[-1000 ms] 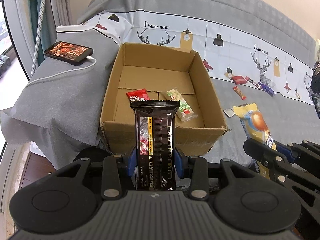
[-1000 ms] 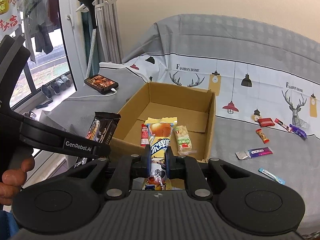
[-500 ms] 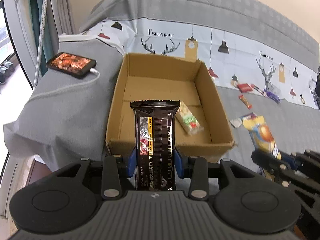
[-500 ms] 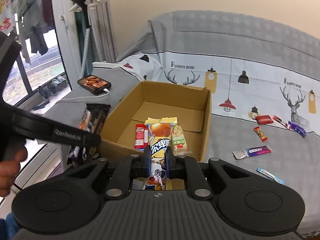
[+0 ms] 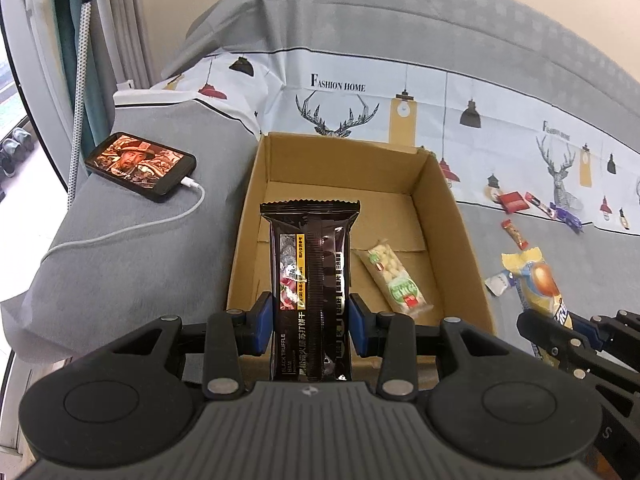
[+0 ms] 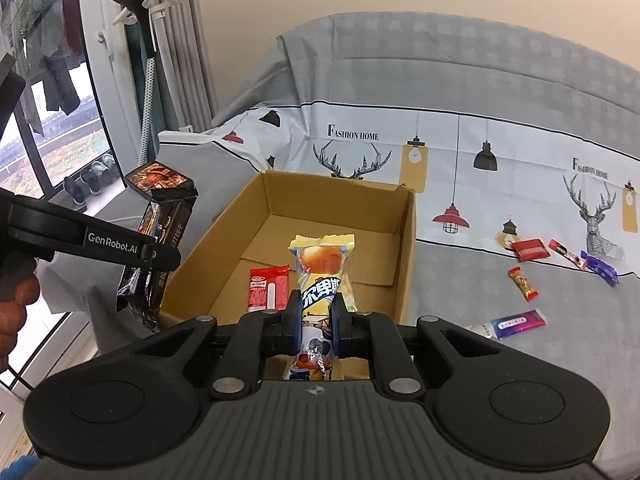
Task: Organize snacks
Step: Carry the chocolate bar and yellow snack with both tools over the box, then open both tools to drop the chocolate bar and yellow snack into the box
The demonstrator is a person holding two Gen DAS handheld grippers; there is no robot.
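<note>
Both grippers had their hands full. The left gripper point(image 5: 311, 316) pinched a black truffle-ham cracker pack point(image 5: 310, 276), and the right gripper point(image 6: 316, 318) was squeezed on a yellow snack packet point(image 6: 319, 276). Both hung at the near edge of the cardboard box point(image 6: 406, 248), where a red packet point(image 6: 269, 286) and a peanut bar point(image 5: 394, 276) lay inside. More snacks point(image 6: 528, 250) were scattered on the grey sofa cover.

Daylight pours in from the window point(image 6: 48, 128) at left, even and soft; sharp focus throughout, heavy fisheye bending and dark corners at edges.
</note>
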